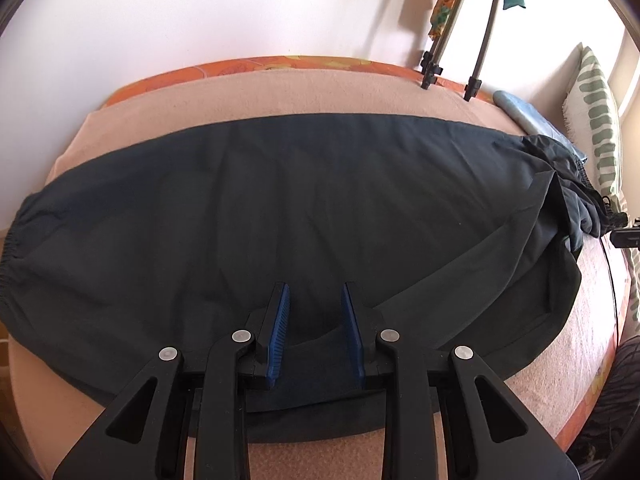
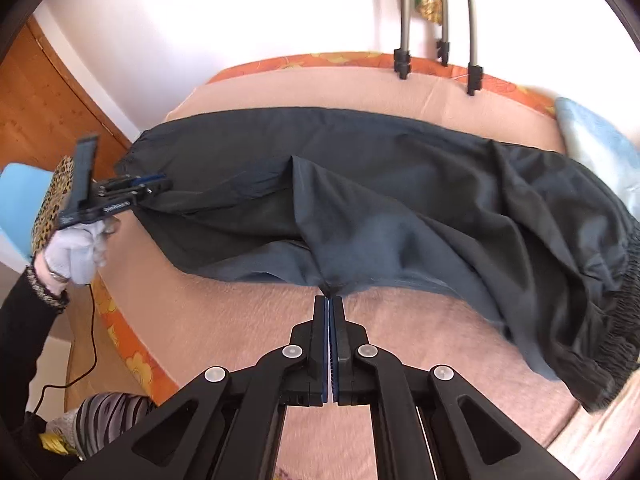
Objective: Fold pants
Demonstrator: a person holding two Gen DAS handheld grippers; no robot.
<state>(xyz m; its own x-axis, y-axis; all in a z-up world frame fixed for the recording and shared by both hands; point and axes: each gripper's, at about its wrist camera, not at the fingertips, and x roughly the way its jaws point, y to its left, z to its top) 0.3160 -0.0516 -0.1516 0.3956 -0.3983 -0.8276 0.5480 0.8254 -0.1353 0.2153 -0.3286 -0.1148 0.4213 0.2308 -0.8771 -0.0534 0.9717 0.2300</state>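
Setting: domestic bedroom. Evidence: bed (image 2: 248, 320) covered by a peach-pink blanket, over an orange floral-print sheet (image 2: 352, 60) showing at the far and near edges; plain white wall (image 1: 200, 12) behind the bed; green-and-white patterned pillow (image 1: 596, 120) upright at the head end, with a light blue pillow (image 2: 592, 140) beside it; wooden door or wardrobe panel (image 2: 44, 112) at the side; metal stand legs (image 2: 404, 20) resting on the bed's far edge, with colourful fabric (image 1: 448, 4) hanging among them.

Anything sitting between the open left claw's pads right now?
Only the dark navy fabric pants: the left claw is open, its blue pads apart above the cloth, seen in the left wrist view.
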